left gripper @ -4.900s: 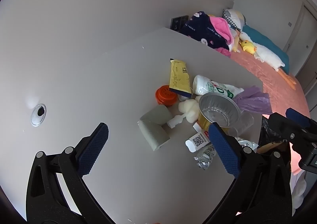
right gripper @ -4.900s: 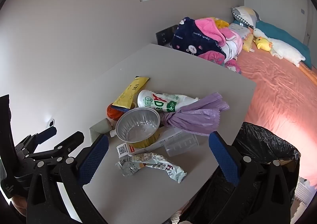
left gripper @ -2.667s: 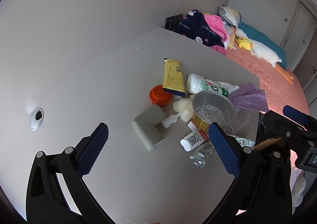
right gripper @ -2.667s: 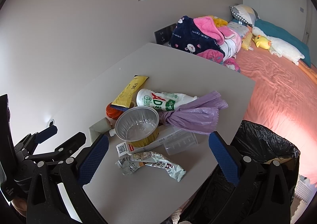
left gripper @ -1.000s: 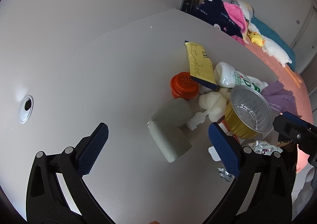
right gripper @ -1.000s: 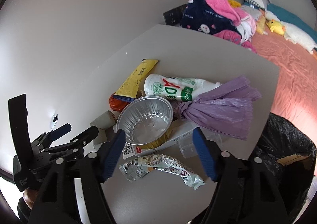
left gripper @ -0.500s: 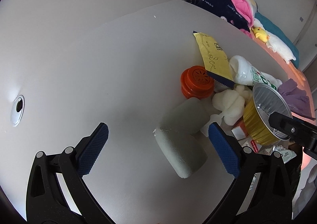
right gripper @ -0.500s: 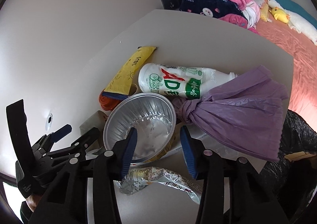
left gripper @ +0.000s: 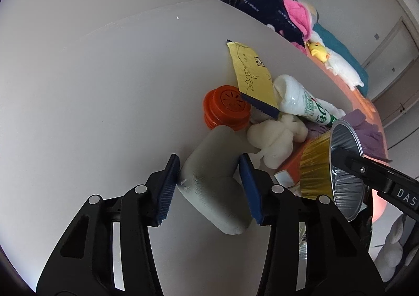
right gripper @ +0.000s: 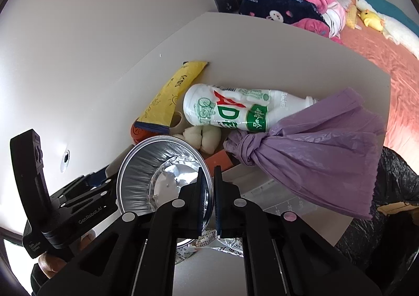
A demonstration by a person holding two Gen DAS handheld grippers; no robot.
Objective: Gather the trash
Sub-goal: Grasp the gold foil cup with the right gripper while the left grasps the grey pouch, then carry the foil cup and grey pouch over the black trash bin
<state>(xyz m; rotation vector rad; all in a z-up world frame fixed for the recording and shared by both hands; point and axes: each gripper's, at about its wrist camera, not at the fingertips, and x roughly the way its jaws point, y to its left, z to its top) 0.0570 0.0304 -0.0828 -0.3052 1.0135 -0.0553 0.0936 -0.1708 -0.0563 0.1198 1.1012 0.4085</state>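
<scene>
Both tools closed: left tool [left gripper: 209, 186], right tool [right gripper: 208, 199].

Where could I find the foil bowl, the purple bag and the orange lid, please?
foil bowl [right gripper: 146, 178], right wrist view, on its inner wall.
purple bag [right gripper: 322, 154], right wrist view, on its crumpled body.
orange lid [left gripper: 230, 101], left wrist view, on its top face.

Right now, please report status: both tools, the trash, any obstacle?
Left tool closed around grey roll. Right tool pinching foil bowl rim. Purple bag and bottle crowd the bowl; black bin bag open at table edge.
</scene>
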